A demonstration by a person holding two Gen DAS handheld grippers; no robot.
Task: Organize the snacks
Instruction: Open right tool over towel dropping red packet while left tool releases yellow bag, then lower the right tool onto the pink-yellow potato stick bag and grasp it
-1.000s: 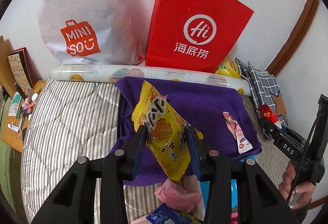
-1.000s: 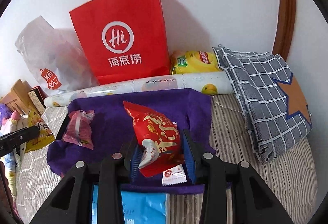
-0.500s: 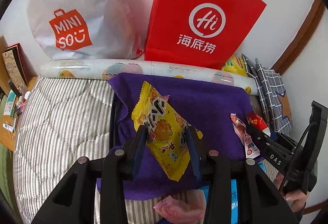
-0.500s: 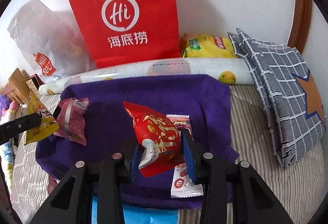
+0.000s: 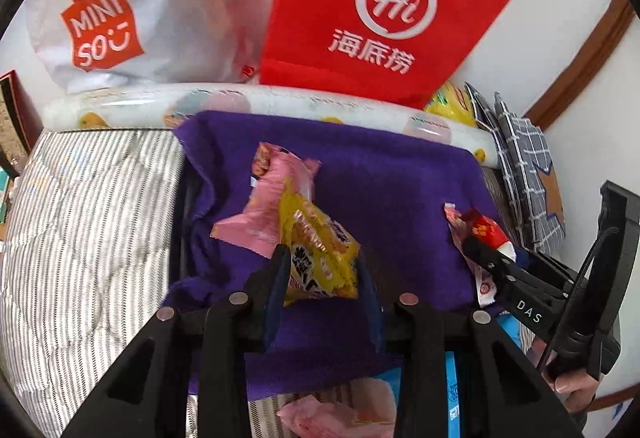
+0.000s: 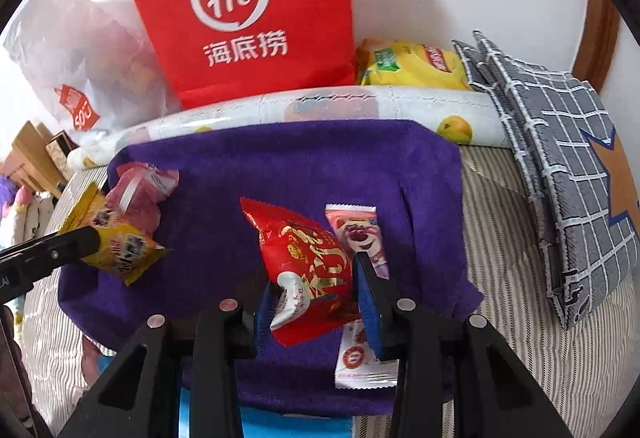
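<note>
Yellow crinkled plastic fills the gap between your left gripper's (image 5: 322,270) fingers: they've just closed a touch further and are clamped on the yellow biscuit packet (image 5: 320,258), which hangs just over the purple towel (image 5: 392,197). Your right gripper (image 6: 314,294) is pinched on the red snack packet (image 6: 308,262), fingers narrow around its lower half, above the same towel. Right beside that red packet, a strawberry-bear wafer bar (image 6: 356,234) lies flat on the towel, partly under your right finger. Over by your left gripper, a pink snack bag (image 5: 268,205) rests on the towel just behind the yellow packet; whether they touch, you can't tell. Beyond the towel's far edge, a rolled printed mat (image 6: 320,105) lies across the striped bed (image 5: 92,217). Behind it, a red paper bag (image 6: 244,9) and a white plastic bag (image 5: 132,9) stand against the wall, with a checked grey cushion (image 6: 560,141) off to the right.
</note>
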